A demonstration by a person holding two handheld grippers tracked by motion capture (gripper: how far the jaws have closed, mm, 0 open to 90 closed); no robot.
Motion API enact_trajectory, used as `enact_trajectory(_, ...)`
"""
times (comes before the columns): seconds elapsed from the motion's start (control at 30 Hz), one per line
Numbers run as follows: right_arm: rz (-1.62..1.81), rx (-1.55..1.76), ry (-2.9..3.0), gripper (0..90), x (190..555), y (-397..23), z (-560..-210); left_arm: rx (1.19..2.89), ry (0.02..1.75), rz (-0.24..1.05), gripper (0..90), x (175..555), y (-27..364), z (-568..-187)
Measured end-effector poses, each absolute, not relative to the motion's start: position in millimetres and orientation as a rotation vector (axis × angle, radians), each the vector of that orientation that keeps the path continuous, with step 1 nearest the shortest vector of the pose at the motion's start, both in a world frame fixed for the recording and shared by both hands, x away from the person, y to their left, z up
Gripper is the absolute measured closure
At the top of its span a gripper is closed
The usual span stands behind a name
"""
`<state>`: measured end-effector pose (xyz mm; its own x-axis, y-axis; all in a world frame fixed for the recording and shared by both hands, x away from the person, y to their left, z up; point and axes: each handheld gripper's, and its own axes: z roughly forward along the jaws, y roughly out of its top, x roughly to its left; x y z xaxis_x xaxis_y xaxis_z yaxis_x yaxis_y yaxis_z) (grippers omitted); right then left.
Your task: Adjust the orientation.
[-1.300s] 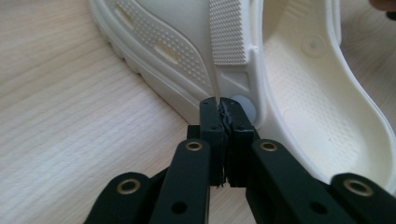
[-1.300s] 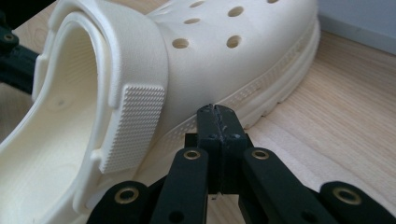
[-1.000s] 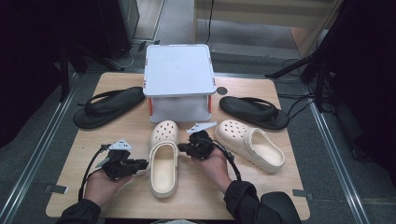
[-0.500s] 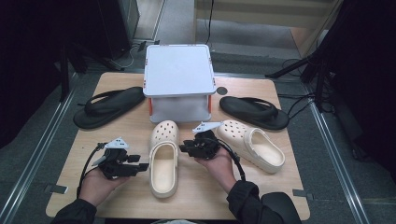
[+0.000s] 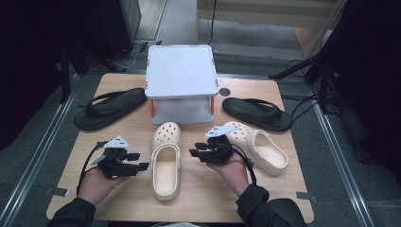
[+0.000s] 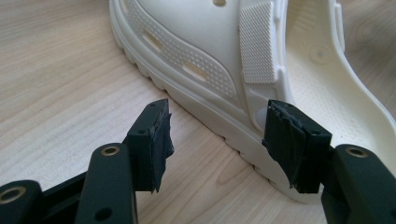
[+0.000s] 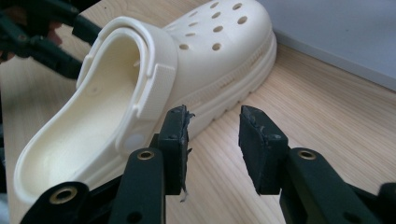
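On the table (image 5: 198,198), we hold the left hand-held gripper (image 5: 139,166) just left of the cream clog (image 5: 165,161), level with its strap hinge. Its jaws have just been opening and stand apart, gripping nothing: in the left gripper view one pad (image 6: 156,144) hangs over bare wood and the other sits beside the clog's sole edge (image 6: 224,135). The clog lies flat between our two tools, toe towards the white box (image 5: 181,80) beyond them, which suggests we have just set it down squared up for pairing. To its right, the right hand-held gripper (image 5: 195,153) points at the clog's other flank. Its jaws have also just been opening, with only wood between the pads (image 7: 177,149) in the right gripper view and the clog (image 7: 154,88) just to their left. Right of that hand, the second cream clog (image 5: 257,149) rests askew, likely next. Black flip-flops (image 5: 111,108) lie farther out, one (image 5: 257,113) on each side.
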<state>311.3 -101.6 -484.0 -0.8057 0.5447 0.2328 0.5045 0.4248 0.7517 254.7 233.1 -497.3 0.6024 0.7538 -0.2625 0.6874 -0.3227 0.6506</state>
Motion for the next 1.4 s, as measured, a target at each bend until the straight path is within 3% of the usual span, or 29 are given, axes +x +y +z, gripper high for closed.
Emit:
enact_trajectory(0.4,1.367,1.07,2.51,62.5,301,-162,-474,2.086,1.127,0.102,40.6,263,237,-496)
enact_trajectory(1.4,1.263,1.27,2.316,62.5,278,-263,-471,2.084,1.116,0.08,40.3,288,236,-494)
